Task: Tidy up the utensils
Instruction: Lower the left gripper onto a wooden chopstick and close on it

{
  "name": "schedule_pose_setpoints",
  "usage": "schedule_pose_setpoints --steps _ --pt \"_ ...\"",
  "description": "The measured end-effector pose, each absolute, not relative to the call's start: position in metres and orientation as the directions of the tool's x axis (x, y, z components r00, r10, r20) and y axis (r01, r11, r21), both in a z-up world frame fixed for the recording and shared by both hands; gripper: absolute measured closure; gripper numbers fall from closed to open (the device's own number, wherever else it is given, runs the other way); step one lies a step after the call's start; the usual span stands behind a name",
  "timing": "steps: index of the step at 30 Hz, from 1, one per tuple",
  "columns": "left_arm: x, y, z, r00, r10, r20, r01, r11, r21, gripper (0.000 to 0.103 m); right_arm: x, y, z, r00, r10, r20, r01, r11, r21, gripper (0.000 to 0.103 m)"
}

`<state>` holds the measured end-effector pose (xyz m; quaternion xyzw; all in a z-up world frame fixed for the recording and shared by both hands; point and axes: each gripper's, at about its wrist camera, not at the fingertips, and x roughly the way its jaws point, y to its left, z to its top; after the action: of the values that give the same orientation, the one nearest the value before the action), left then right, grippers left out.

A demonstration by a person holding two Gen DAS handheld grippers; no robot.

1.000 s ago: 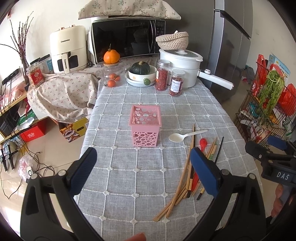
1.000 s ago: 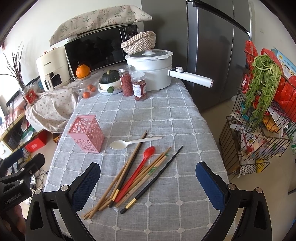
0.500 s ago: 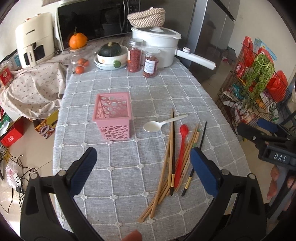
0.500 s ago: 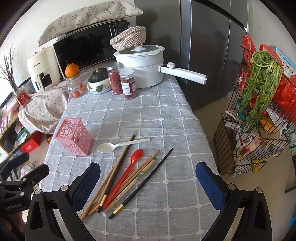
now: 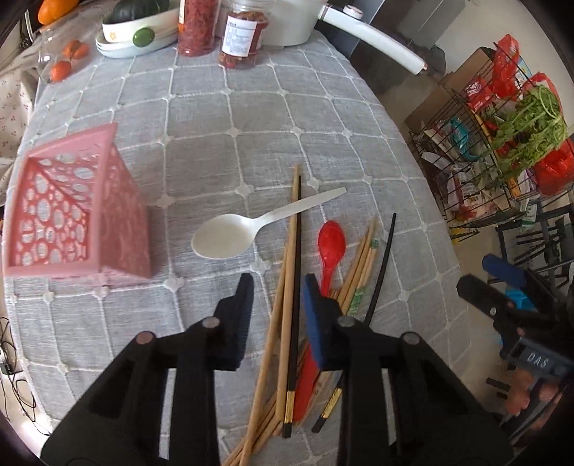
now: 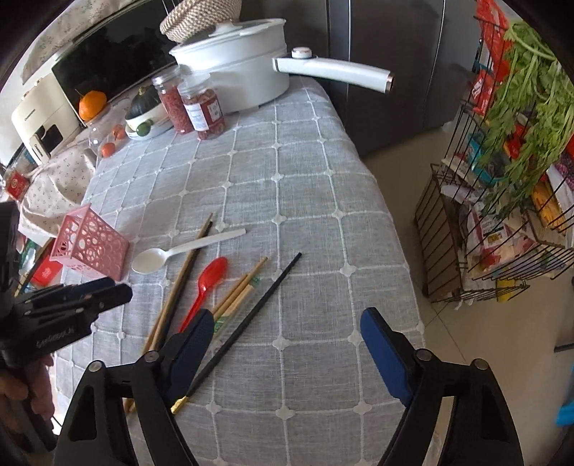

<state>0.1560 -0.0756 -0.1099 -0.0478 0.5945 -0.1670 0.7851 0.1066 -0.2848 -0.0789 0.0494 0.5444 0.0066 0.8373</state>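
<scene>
Left wrist view: left claw (image 5: 276,286) low over the desk (image 5: 287,118) with its grey checked cloth, jaws partly open, gap narrow. The dark chopstick (image 5: 296,251) and two wooden chopsticks (image 5: 285,286) run through that gap; whether the pads touch them can't be told. Red spoon (image 5: 332,247) just right of the blue pad, bowl pointing away, handle hidden under the claw. White spoon (image 5: 247,229) lies ahead, its handle crossing the chopstick tips. More wooden chopsticks (image 5: 362,265) and a single black chopstick (image 5: 382,265) fan out on the right. Pink basket (image 5: 71,211) stands upright at left, well apart from the pile. Two jars (image 5: 219,28) and a white pot handle (image 5: 373,50) at the far end. Right claw (image 5: 495,286) visible off the desk's right edge.

Right wrist view: right claw (image 6: 283,340) wide open, gripping nothing, hanging over the near edge of the desk (image 6: 305,179). Its left finger sits above the pile's near ends. Black chopstick (image 6: 251,322) lies diagonally between the fingers. Red spoon (image 6: 210,279), white spoon (image 6: 179,251) and pink basket (image 6: 89,247) further left. Left claw (image 6: 107,294) seen side-on at left. Wire rack (image 6: 502,179) with greens stands on the floor at right.
</scene>
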Motion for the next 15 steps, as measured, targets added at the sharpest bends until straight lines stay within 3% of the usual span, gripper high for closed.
schedule_pose_setpoints --steps 4,15 --pt "0.167 -0.089 -0.126 0.213 -0.334 -0.918 0.203 0.934 -0.293 0.091 0.111 -0.296 -0.097 0.34 0.087 -0.936 0.07 0.991 0.118 0.028" --pt "0.184 -0.103 -0.146 0.219 -0.277 -0.936 0.192 0.952 -0.237 0.096 0.113 -0.303 -0.105 0.321 0.094 -0.942 0.09 0.988 0.129 0.028"
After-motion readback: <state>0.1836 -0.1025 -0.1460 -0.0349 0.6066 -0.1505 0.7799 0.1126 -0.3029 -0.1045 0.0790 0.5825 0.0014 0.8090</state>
